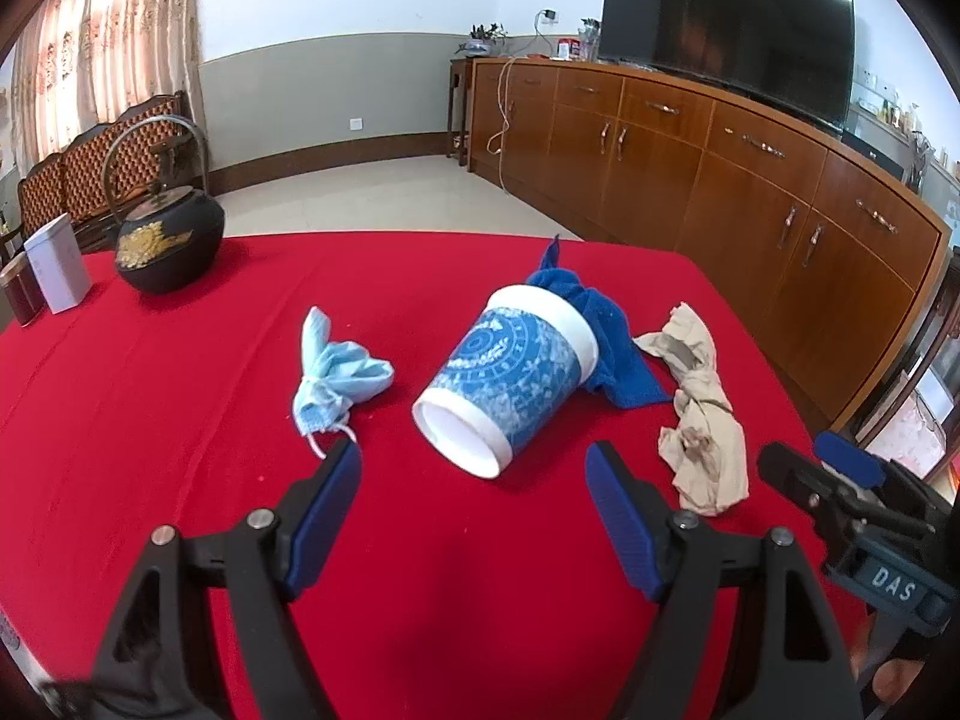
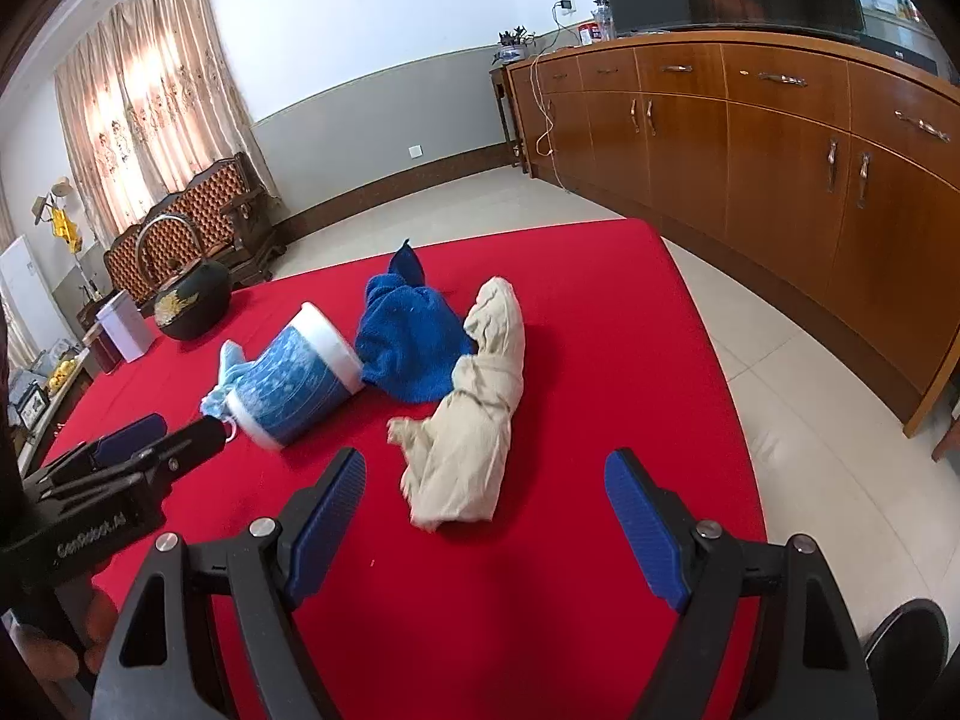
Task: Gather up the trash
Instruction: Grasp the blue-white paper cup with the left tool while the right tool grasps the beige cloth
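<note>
Red-clothed worktop [image 1: 150,432]: tipped paper cup [image 1: 510,384] at frame centre looks light and crushable, so grip its rim gently; left gripper [image 1: 474,474] and right gripper [image 2: 486,480] jaws apart, empty.

Red tablecloth [image 1: 180,420] — blue-patterned cup [image 1: 510,378]

Bright daylight, sharp focus, fisheye-warped edges

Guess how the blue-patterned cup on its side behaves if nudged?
The cup lies on its side on the red cloth, so it would probably roll in an arc. It looks empty and light, likely skidding easily. Thin walls may crush under a hard squeeze.
</note>
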